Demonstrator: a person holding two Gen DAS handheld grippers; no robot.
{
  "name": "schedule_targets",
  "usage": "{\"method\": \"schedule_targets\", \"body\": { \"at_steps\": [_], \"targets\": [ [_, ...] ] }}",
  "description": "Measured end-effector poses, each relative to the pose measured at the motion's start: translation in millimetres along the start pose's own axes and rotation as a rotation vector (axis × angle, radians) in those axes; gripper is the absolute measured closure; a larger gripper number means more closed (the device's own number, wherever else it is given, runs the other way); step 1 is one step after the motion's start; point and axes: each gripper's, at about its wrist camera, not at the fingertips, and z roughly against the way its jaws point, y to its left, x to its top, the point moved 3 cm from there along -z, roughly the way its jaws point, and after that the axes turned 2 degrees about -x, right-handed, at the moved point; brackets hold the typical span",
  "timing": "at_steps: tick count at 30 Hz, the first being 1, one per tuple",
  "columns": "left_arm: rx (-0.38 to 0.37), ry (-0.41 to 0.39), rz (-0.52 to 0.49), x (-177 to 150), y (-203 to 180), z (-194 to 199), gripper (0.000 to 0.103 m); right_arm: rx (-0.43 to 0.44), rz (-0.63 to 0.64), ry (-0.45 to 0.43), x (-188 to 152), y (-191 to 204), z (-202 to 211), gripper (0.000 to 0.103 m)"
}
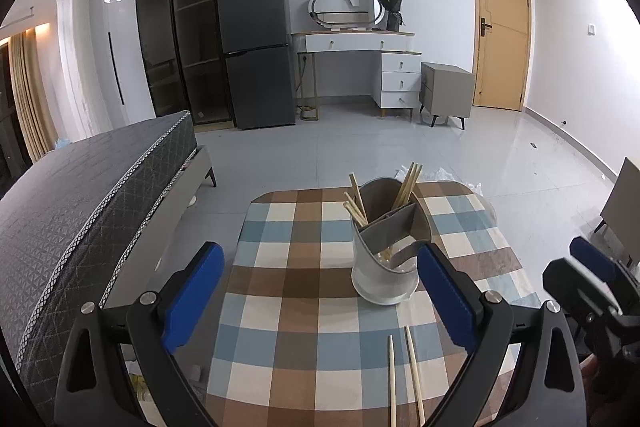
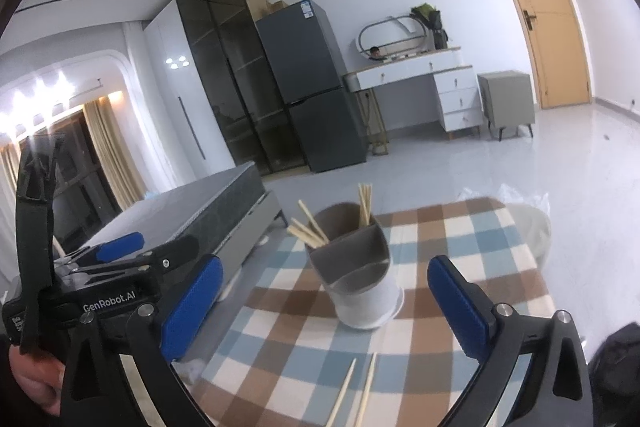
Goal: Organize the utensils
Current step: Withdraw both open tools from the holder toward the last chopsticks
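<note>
Wooden chopsticks (image 1: 404,375) lie loose at six o'clock of the holder (image 1: 386,251), awaiting sorting. We hold both the left gripper (image 1: 320,291) and right gripper (image 2: 324,303) spread wide and empty, ready to pick.

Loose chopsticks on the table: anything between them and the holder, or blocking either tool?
Nothing visible. The two loose chopsticks lie on bare checked tablecloth just in front of the utensil holder. Left tool and right tool are both open and empty.

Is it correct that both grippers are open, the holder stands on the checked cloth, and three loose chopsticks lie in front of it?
Not quite. Only two loose chopsticks lie in front of the holder, as the left wrist view shows. The rest stands.
</note>
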Motion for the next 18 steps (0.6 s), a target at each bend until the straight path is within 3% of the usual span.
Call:
{"method": "schedule_targets", "body": {
  "at_steps": [3,10,18],
  "targets": [
    [0.002,0.014,0.005,-9,-1,-2,0.008,-0.004,0.0,0.02,-11,-2,1,0.0],
    [0.013,0.027,0.021,-28,-2,-4,0.008,-0.036,0.035,-0.066,-24,-5,19,0.0],
    [0.005,0.039,0.032,-39,-3,-12,0.008,-0.075,0.074,0.017,-41,-7,4,0.0]
  ]
}}
